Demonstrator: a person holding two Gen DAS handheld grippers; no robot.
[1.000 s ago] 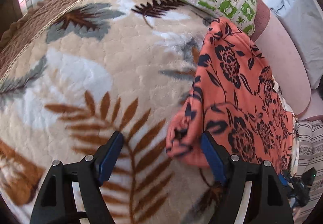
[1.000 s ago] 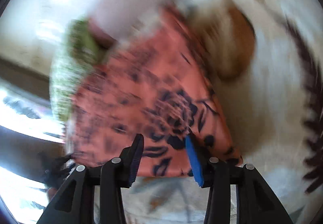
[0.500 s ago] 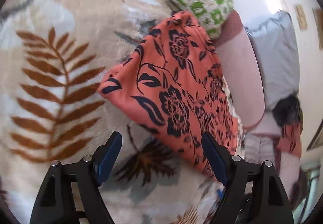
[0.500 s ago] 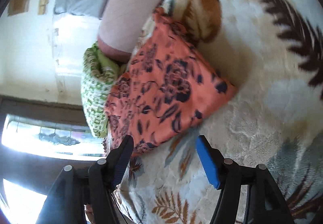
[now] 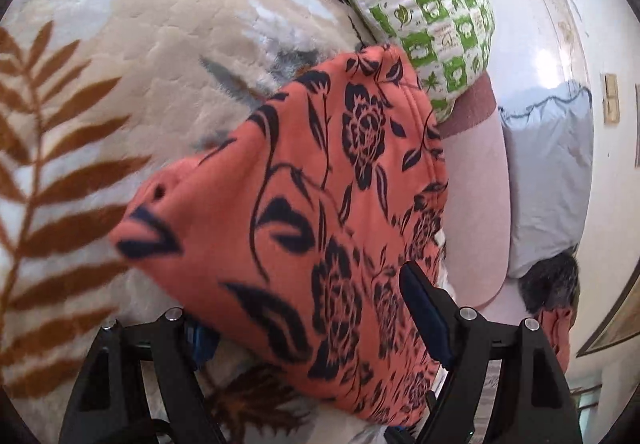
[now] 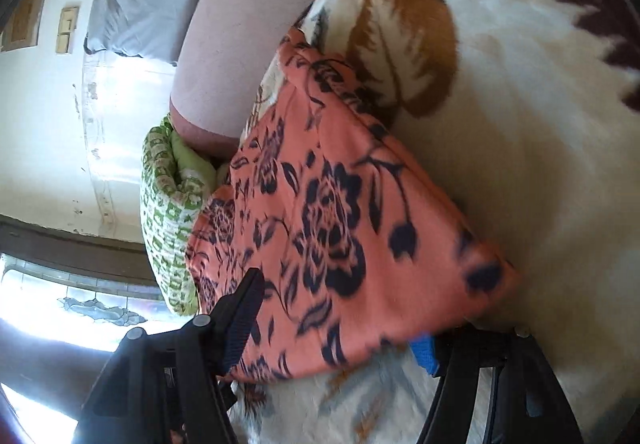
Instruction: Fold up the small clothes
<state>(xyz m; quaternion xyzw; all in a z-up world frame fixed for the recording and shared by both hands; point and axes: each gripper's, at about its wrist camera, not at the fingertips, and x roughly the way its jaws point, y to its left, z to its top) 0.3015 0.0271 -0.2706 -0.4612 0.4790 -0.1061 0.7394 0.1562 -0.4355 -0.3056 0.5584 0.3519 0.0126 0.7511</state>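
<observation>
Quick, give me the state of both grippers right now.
Left gripper: open wide, straddling the folded orange cloth, not clamping it.
Right gripper: open, straddling the same cloth, no grip.

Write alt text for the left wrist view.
A folded orange garment with dark floral print lies on a leaf-patterned blanket, its near edge between the wide-open fingers of the left gripper. A green-and-white patterned pillow sits behind it.
</observation>
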